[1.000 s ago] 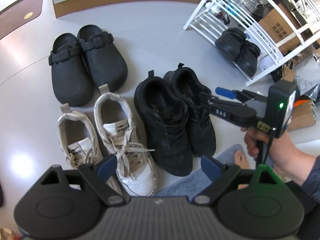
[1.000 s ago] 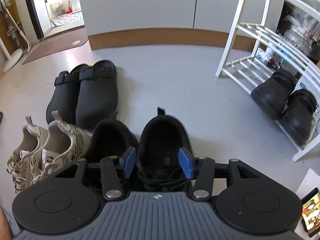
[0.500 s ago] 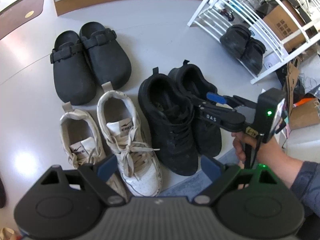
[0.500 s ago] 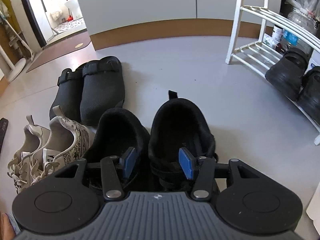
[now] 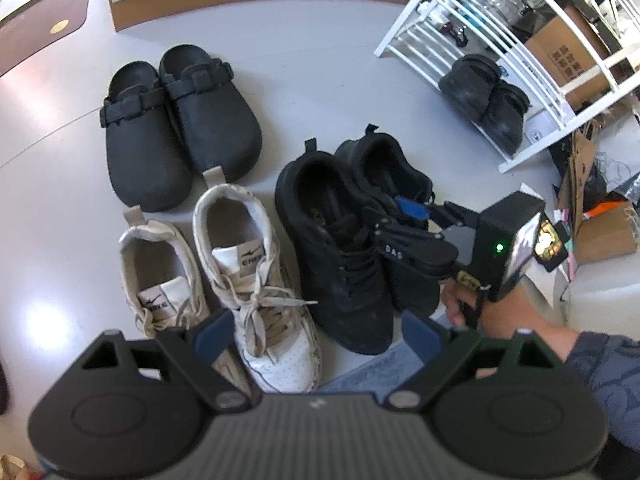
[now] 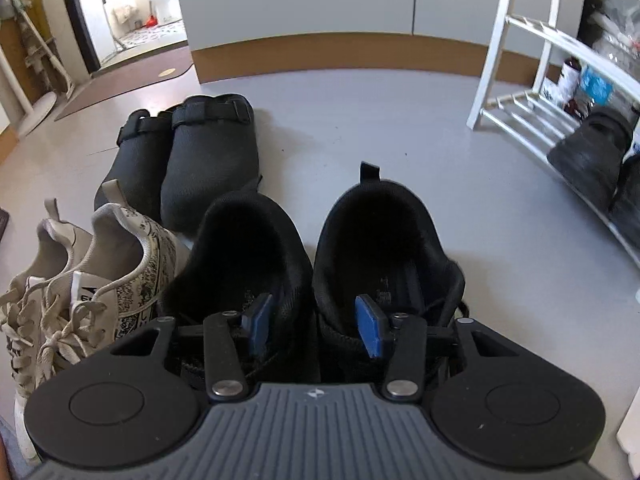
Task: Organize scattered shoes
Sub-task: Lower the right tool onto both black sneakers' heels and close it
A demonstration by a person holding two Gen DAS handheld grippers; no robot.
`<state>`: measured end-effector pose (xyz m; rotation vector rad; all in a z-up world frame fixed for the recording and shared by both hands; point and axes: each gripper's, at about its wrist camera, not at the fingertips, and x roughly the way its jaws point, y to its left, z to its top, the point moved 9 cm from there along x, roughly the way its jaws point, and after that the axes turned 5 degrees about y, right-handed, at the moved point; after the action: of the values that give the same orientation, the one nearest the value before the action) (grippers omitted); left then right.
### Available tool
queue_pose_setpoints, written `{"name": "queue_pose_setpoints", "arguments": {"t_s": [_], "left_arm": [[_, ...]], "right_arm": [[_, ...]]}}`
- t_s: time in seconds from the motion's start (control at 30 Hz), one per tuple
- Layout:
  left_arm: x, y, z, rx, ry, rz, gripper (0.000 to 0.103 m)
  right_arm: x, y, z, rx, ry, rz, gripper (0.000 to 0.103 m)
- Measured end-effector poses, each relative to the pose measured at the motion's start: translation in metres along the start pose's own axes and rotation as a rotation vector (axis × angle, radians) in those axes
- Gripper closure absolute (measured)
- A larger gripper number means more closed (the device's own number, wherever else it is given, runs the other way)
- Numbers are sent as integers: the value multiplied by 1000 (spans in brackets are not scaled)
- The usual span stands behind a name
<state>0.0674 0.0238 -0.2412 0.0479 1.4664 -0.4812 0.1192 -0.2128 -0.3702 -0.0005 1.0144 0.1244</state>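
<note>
The right tongs (image 6: pixel 316 322), just narrowing, straddled the touching inner collars of the black sneakers (image 5: pixel 344 240) on the floor; pad contact was unclear. The left tongs (image 5: pixel 316 334) hung wide apart, empty, hiding the white sneakers' (image 5: pixel 240 276) toes.

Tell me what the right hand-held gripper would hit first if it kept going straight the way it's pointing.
Probably the pair of black sneakers: the right hand-held gripper straddles their touching inner collars, one finger over each shoe's opening. Depth is unclear, so contact isn't certain yet.

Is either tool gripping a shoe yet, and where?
Neither. The right tool straddles the touching collars of the black sneakers, jaws closing but not yet pressing. The left tool hangs open.
</note>
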Motion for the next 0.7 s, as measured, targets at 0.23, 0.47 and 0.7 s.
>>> {"name": "queue_pose_setpoints", "arguments": {"t_s": [0.23,0.47,0.7], "left_arm": [[-3,-1,5,-2,-13,-1,11],[-5,-3,3,0,-16,-15,11],[0,-5,3,-1,-1,-13,11]], "right_arm": [[15,3,-1,24,-5,-12,63],[26,1,-4,-9,22,-18,63],[34,2,-8,10,27,-30,63]]}}
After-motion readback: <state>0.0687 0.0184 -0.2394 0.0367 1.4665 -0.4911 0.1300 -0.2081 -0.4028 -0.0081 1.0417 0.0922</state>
